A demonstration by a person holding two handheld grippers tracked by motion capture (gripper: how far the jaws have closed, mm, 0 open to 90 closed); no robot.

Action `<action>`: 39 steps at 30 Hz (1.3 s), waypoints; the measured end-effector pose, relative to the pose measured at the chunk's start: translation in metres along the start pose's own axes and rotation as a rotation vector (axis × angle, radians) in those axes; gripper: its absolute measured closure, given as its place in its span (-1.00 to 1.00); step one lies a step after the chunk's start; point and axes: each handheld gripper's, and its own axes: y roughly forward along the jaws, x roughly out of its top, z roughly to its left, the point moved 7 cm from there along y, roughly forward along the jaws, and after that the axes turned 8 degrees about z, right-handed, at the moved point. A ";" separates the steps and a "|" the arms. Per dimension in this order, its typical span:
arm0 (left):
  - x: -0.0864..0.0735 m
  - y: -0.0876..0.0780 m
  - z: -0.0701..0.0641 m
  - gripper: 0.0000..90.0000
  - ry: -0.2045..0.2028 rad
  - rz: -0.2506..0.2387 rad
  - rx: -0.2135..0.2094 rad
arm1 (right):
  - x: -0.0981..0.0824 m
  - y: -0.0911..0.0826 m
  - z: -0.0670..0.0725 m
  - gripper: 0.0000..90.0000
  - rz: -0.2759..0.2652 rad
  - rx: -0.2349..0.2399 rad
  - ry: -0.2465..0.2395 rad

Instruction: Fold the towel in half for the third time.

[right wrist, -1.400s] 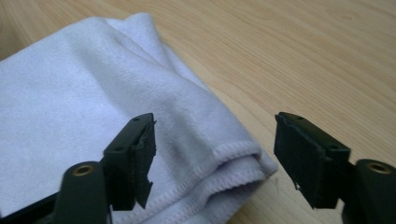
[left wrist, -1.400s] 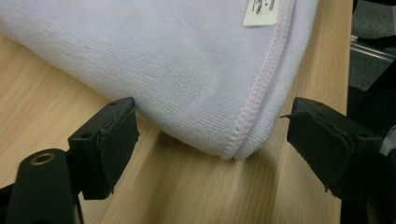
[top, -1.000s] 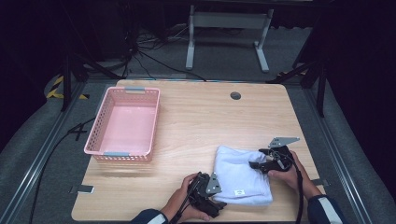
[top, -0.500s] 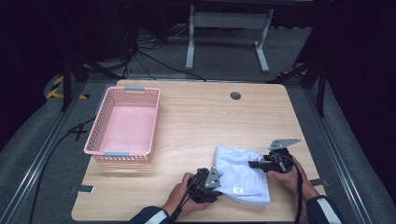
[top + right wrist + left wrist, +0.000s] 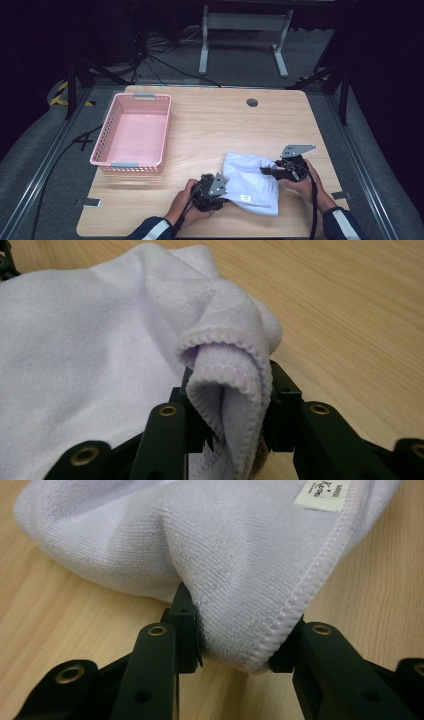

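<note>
Both grippers, left [image 5: 220, 192] and right [image 5: 267, 171], just pinched the white microfibre cloth [image 5: 250, 182] corners; the pink plastic basket [image 5: 131, 162] is empty, so moving's left.

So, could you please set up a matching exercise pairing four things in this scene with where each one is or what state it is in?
Things:
1. pink basket
2. white towel
3. left gripper
4. right gripper

Places or states:
a. clamped on the towel's bunched far-right corner
b. lying on the near right part of the table
c. clamped on the stitched edge below the label
d. standing empty at the table's left side

Pairs: 1-d, 2-b, 3-c, 4-a
</note>
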 end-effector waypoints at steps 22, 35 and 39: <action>-0.024 -0.102 0.072 0.46 -0.110 -0.136 0.284 | 0.132 0.024 0.023 0.51 -0.124 0.011 -0.115; -0.079 -0.189 0.107 0.46 -0.275 -0.224 0.492 | 0.240 0.059 0.077 0.51 -0.156 0.051 -0.243; -0.101 -0.204 0.117 0.46 -0.337 -0.235 0.545 | 0.270 0.080 0.095 0.51 -0.146 0.065 -0.280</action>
